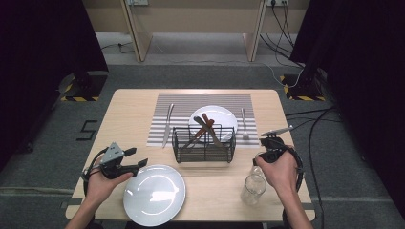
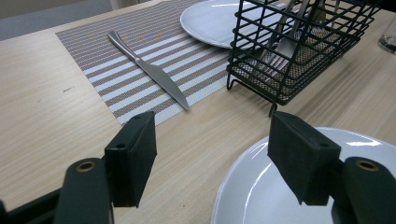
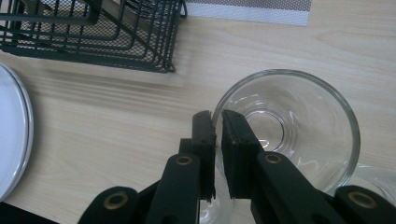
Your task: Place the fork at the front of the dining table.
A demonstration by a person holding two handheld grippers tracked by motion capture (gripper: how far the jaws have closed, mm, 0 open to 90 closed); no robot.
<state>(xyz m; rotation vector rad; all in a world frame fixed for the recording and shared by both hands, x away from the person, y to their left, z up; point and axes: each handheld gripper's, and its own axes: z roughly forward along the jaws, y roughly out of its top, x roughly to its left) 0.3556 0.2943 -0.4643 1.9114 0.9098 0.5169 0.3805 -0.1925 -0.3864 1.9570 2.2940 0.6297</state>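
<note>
Bright, even overhead light; dark edges.

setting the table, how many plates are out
2: one plate at the near edge by the left gripper, one plate on the striped placemat behind the wire caddy.

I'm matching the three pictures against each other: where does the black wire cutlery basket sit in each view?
High view: the wire basket stands at table centre, just in front of the striped placemat.
Left gripper view: upper right, beyond the near white plate.
Right gripper view: top left corner.
Shared landmark: the striped placemat behind it.
</note>
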